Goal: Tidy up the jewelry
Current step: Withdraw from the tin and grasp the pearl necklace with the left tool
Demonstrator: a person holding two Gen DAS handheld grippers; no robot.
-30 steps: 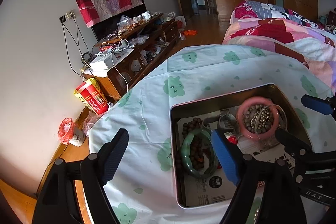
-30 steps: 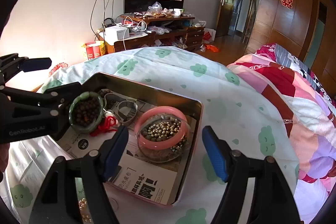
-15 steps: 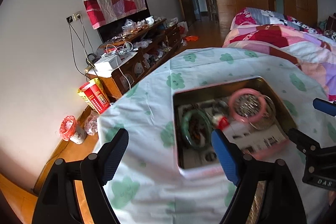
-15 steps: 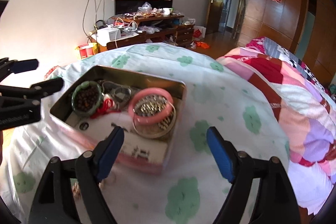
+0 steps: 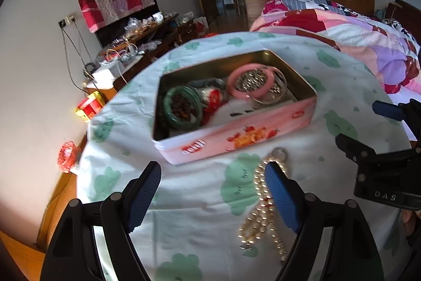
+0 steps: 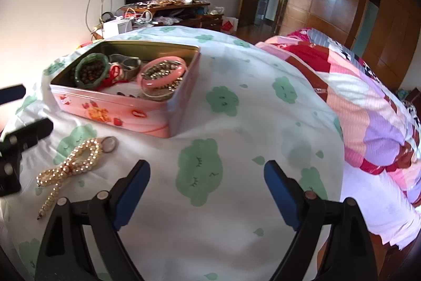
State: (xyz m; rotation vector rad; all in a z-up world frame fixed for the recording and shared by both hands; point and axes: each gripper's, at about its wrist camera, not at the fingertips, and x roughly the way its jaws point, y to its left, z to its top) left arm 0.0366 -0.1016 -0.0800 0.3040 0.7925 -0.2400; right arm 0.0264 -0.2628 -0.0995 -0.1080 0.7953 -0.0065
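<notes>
While your left claw (image 5: 213, 191) and right claw (image 6: 206, 188) hover spread, empty; pearl strand (image 6: 71, 162) lies beside pink tin (image 6: 163, 115).

The left wrist camera sits low behind its own blue-padded fingers (image 5: 147, 191), looking forward and slightly down over the cloud-print desk (image 5: 189, 202). The pink tin (image 5: 236, 133) lies close ahead at 12 o'clock, the pearl strand (image 5: 263, 204) nearer at 1 o'clock, the other tool's fingers (image 5: 352, 146) at 3 o'clock. The right wrist camera looks the same way from further right, a little farther from the tin (image 6: 126, 107), which falls at 10 o'clock; the pearl strand (image 6: 76, 157) sits at 9 o'clock. Both views share the tin, the pearl strand, the cluttered cabinet (image 5: 147, 41) by the far wall, and the patchwork bed (image 6: 363, 107).
</notes>
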